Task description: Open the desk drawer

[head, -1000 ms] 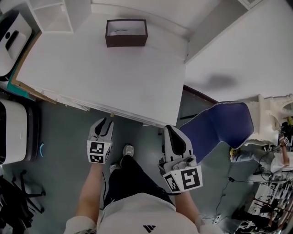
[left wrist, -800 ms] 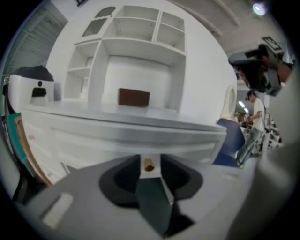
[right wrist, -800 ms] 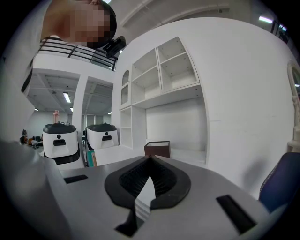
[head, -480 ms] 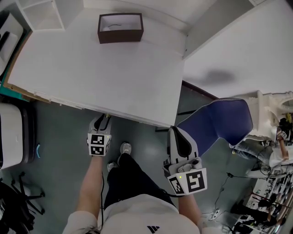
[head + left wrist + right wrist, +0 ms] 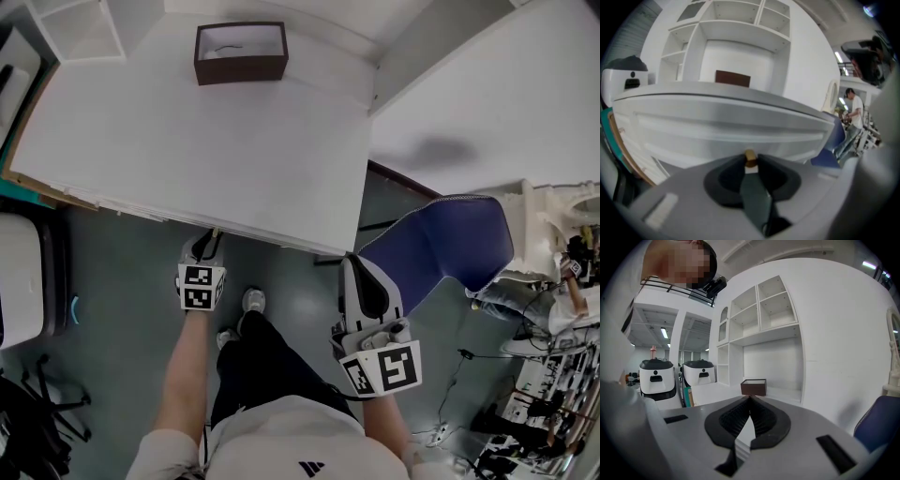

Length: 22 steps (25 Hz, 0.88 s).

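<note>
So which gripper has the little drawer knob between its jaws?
The left gripper, at the front edge of the desk: its jaws have just been closing on the small brass knob between them. The right gripper has its jaws together, nothing in them.

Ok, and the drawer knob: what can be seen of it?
The drawer knob is a small, rounded, brass-coloured stud, metal by its look. It juts from the white drawer front just under the desk edge. It sits between the jaws of the left gripper, which have just been closing and seem to press it from both sides. Nothing else touches it.
</note>
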{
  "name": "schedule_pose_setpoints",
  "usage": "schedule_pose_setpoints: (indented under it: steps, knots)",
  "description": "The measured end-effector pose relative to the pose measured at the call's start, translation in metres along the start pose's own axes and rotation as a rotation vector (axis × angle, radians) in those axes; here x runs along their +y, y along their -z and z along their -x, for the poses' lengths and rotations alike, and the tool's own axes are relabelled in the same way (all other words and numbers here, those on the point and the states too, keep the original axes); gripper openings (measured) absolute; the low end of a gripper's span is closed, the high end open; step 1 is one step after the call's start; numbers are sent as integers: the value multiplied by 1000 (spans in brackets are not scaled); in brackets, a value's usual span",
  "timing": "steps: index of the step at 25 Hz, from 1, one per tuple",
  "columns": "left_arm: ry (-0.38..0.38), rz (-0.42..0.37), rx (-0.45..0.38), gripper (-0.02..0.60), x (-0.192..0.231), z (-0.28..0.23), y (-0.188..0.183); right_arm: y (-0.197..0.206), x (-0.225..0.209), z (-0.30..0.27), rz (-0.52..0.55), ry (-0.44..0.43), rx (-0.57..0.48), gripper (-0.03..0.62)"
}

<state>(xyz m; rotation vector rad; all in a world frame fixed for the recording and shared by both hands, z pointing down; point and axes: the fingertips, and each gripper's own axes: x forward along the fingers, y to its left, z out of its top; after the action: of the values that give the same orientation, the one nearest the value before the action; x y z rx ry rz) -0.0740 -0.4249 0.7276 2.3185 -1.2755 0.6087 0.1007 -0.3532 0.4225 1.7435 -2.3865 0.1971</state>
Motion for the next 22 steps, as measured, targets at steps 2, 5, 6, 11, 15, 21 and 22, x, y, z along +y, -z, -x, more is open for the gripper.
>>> schedule_pose_setpoints:
  steps: [2, 5, 6, 11, 15, 21, 22]
  knots:
    - [4, 6, 7, 86, -1, 2, 2, -1, 2, 1, 1, -3, -4, 0]
    - [9, 18, 10, 86, -3, 10, 8, -2, 7, 5, 3, -8, -11, 0]
    - [11, 24, 11, 86, -4, 13, 11, -3, 8, 6, 3, -9, -13, 0]
    - [18, 43, 24, 86, -8, 28, 23, -5, 15, 11, -3, -17, -26, 0]
    - [19, 49, 39, 86, -12, 44, 34, -9, 24, 19, -1, -26, -37, 0]
    - [14, 53, 59, 86, -18, 67, 52, -13, 36, 35, 3, -36, -52, 0]
    - [14, 55, 62, 86, -19, 71, 54, -13, 38, 38, 3, -38, -55, 0]
